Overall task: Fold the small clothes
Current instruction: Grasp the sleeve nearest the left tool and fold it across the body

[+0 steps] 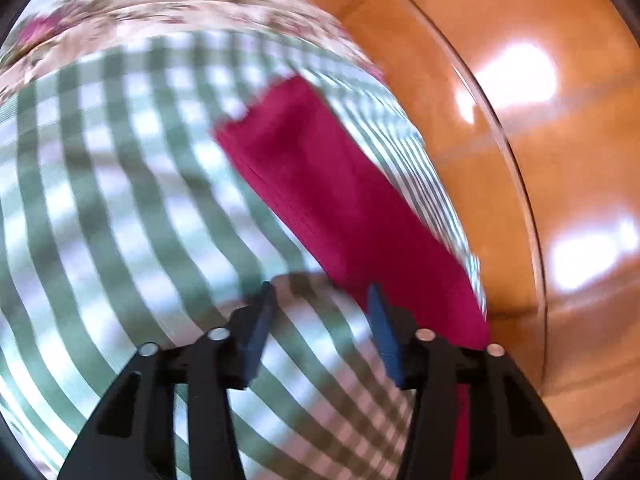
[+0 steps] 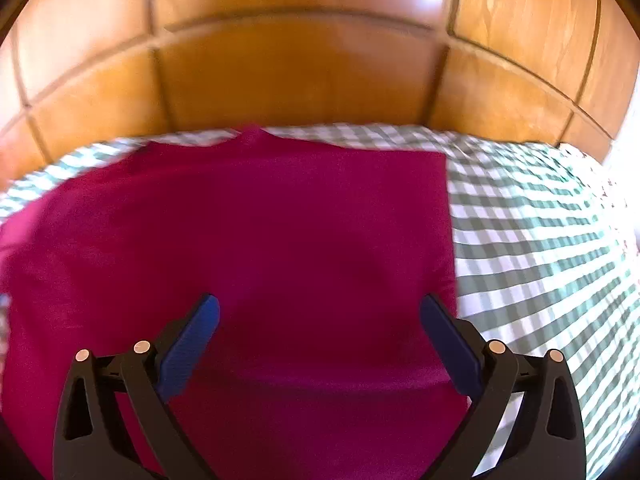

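A magenta garment [image 2: 260,220] lies spread flat on the green-and-white checked cover [image 2: 540,240], its right edge straight and its far edge close to the headboard. My right gripper [image 2: 320,300] hovers over the garment's near part with its blue pads spread wide and nothing between them. In the left wrist view the same garment [image 1: 320,184] runs as a long diagonal strip along the cover's edge. My left gripper [image 1: 321,289] stands partly open over the checked cover [image 1: 100,200], just beside the garment's near end, with nothing between its pads. That view is motion-blurred.
A glossy wooden headboard [image 2: 300,72] rises right behind the bed's far edge and fills the right side of the left wrist view as wooden panelling [image 1: 520,160]. Floral fabric [image 1: 160,12] lies beyond the checked cover.
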Action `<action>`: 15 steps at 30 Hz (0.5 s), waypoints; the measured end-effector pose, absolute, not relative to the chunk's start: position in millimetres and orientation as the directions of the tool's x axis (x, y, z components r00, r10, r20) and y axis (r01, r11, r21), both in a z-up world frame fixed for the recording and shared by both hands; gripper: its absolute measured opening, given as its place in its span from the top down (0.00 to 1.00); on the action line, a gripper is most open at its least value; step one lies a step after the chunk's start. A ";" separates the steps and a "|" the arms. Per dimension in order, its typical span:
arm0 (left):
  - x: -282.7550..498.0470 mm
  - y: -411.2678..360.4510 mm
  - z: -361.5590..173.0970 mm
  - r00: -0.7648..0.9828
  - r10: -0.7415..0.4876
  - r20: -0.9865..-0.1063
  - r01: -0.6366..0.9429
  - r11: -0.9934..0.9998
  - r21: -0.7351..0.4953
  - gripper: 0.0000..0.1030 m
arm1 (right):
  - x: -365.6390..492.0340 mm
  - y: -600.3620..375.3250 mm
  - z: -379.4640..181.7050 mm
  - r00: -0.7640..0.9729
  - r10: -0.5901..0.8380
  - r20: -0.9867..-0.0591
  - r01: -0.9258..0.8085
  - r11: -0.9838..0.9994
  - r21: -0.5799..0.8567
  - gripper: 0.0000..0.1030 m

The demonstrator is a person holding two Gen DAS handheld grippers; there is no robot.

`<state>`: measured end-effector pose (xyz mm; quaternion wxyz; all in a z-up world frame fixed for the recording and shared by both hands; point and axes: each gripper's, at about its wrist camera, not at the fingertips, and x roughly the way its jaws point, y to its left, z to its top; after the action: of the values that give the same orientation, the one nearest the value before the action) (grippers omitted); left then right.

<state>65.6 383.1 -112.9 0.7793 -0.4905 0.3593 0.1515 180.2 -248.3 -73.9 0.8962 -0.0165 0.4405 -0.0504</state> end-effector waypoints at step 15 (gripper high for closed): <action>111.6 399.7 -71.0 0.725 -0.044 -0.687 -0.538 0.586 -0.606 0.93 | 125.0 -195.3 -101.8 0.577 0.013 -0.816 -0.092 0.995 -0.049 0.04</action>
<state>111.6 399.7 -71.0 0.8235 -0.4295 0.3389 0.1501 125.0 -195.3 -101.8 0.8871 -0.0430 0.4587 0.0294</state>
